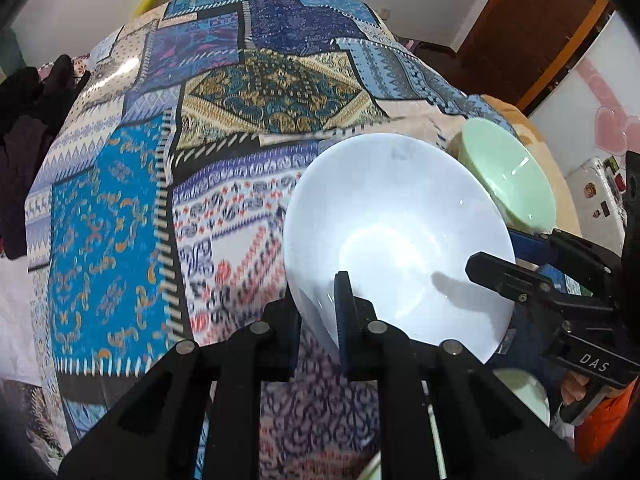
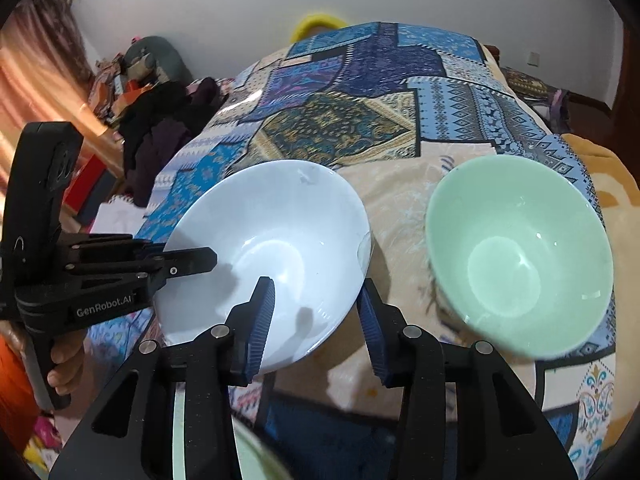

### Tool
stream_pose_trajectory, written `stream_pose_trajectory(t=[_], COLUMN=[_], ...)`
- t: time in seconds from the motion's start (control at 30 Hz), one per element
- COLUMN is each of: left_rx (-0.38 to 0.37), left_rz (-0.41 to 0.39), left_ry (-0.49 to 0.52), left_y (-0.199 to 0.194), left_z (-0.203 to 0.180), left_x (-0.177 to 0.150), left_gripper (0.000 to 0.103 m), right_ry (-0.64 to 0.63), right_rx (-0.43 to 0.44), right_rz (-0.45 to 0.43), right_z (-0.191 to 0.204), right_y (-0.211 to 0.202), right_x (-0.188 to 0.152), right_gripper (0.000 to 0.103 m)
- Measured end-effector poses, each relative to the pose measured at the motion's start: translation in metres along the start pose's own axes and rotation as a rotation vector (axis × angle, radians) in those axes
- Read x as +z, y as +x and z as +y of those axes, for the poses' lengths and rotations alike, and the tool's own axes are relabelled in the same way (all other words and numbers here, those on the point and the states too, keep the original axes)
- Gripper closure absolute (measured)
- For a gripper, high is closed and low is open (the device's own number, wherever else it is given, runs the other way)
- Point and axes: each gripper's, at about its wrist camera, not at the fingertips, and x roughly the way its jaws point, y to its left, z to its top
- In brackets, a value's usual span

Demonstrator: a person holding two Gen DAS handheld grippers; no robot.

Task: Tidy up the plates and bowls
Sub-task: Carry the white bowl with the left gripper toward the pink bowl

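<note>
A white bowl (image 1: 396, 240) (image 2: 268, 256) is held above the patterned cloth. My left gripper (image 1: 320, 320) is shut on its near-left rim, one finger inside and one outside. My right gripper (image 2: 316, 320) is open and straddles the bowl's right rim, one finger (image 2: 260, 312) inside and one outside, not pressing it. It shows at the right of the left wrist view (image 1: 516, 276), and the left gripper shows at the left of the right wrist view (image 2: 192, 264). A light green bowl (image 2: 520, 256) (image 1: 508, 176) sits on the cloth to the right.
The patchwork cloth (image 1: 248, 92) (image 2: 360, 92) covers a table. A pale green plate rim (image 2: 180, 432) (image 1: 524, 392) lies below the grippers. Dark clothes (image 2: 160, 128) are piled left. A white fridge (image 1: 600, 196) stands at the right.
</note>
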Motion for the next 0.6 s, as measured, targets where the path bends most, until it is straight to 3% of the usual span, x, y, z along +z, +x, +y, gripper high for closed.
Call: stream_pose_trajectory(t=[0.3,0.43,0.6], left_rx=[0.020,0.031,0.042], left_rz=[-0.027,-0.035,-0.034], left_ry=[0.041,0.054,0.053], left_y=[0.001,0.001,-0.001], left_z=[-0.003,-0.005,-0.007], left_x=[-0.015,-0.015,-0.017], left_gripper=[0.087,0.087,0.087], right_ry=[-0.003,0.005,0.015], right_rx=[-0.041,-0.025,-0.024], right_rz=[0.012,0.052,0.042], right_z=[-0.005,-0.005,-0.003], right_y=[0.012,0.023,0.018], right_x=[0.005,0.004,0.001], right_gripper=[0.064,0.081,0.081])
